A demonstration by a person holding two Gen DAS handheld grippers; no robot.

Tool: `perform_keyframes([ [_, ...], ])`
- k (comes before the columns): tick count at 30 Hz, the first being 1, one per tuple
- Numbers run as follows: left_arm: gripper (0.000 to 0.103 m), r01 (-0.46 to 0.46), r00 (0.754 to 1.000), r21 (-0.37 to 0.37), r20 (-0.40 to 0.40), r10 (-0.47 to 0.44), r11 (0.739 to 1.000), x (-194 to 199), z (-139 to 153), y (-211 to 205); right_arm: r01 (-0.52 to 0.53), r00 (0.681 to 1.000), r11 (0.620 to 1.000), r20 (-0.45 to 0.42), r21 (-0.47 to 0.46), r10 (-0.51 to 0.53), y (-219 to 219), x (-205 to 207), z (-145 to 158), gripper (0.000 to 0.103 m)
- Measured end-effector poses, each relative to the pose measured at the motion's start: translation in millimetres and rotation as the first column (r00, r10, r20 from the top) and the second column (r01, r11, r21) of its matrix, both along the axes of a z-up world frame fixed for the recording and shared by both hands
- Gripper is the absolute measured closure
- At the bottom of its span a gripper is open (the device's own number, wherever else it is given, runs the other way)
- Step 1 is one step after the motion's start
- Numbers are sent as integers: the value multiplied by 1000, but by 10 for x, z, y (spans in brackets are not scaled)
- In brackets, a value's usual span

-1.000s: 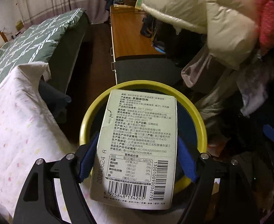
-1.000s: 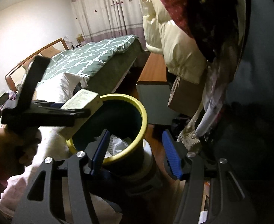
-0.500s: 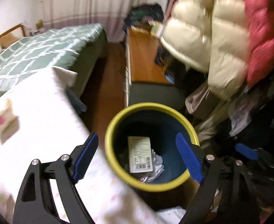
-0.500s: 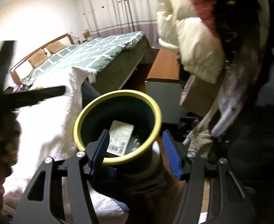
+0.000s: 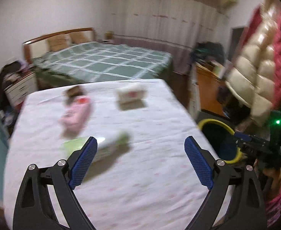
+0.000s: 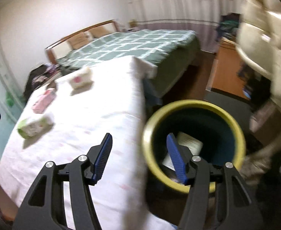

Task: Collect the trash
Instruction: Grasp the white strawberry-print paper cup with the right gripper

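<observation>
My left gripper (image 5: 140, 141) hangs over the white-clothed table (image 5: 150, 172), its jaws opening with nothing between them. A green carton (image 5: 109, 145) lies just beyond its left finger. Farther back lie a pink carton (image 5: 75, 115) and a white carton (image 5: 131, 95). The dark bin with a yellow rim (image 5: 213, 121) stands off the table's right edge. In the right wrist view my right gripper (image 6: 138, 153) is open and empty, straddling the table edge and the bin's rim (image 6: 194, 103). A printed carton (image 6: 191, 143) lies inside the bin.
A bed with a green checked cover (image 5: 106, 61) stands behind the table. A wooden cabinet (image 5: 207, 88) and hanging padded jackets (image 5: 255, 67) crowd the right side. A hand in a pink sleeve (image 5: 272, 174) holds the right gripper beside the bin.
My left gripper let the printed carton fall into the bin, opened wider and swung left and up over the table. The right gripper also swung left, so the bin now sits to its right.
</observation>
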State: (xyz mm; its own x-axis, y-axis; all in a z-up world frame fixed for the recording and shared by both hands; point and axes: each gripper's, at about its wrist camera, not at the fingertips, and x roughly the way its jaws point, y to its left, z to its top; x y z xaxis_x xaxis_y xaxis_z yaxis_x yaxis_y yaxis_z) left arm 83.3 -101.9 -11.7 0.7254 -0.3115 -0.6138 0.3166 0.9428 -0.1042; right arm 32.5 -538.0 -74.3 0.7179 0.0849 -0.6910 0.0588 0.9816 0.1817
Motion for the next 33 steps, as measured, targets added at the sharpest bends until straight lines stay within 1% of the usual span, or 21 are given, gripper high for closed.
perform_keyframes([
  [2,11,-47,999,5,-2,47,999,-38,-30,233,-66,998,998,17,-6,66,249,205,92,46],
  [3,11,-67,998,5,-3,67,998,-48,-49,345,-90,996,996,25,-10,90,349,284,128,43],
  [4,11,-78,997,4,-7,78,997,-54,-71,425,-124,991,992,37,-21,125,491,407,177,38],
  [5,11,-88,996,3,-17,88,996,-48,-99,505,-160,986,987,51,-27,161,618,507,222,35],
  [7,11,-99,995,-2,-30,99,995,-35,-152,608,-238,968,971,74,-35,240,846,740,290,28],
  [9,11,-100,994,-10,-37,100,995,-36,-190,658,-286,953,956,79,-71,291,1078,1016,328,25],
  [12,11,-92,995,-18,-47,91,996,-19,-228,718,-326,939,940,83,-105,335,1308,1404,308,18],
  [15,11,-88,994,-24,-67,86,996,78,-291,646,-353,930,929,65,-109,361,1470,1767,232,18],
  [17,11,-89,993,-24,-82,87,996,108,-333,636,-372,924,921,54,-113,380,1521,1926,169,18],
  [20,11,-83,991,-23,-103,81,996,162,-395,637,-383,920,911,24,-154,391,1666,2257,61,16],
  [22,11,-84,991,-18,-110,82,996,202,-424,638,-378,922,908,19,-181,387,1721,2397,4,14],
  [27,11,-97,986,-20,-138,93,995,308,-517,697,-376,924,903,-13,-210,381,1826,2724,-120,13],
  [33,11,-104,982,-23,-159,99,994,371,-588,755,-367,929,901,-53,-232,365,1913,2945,-288,11],
])
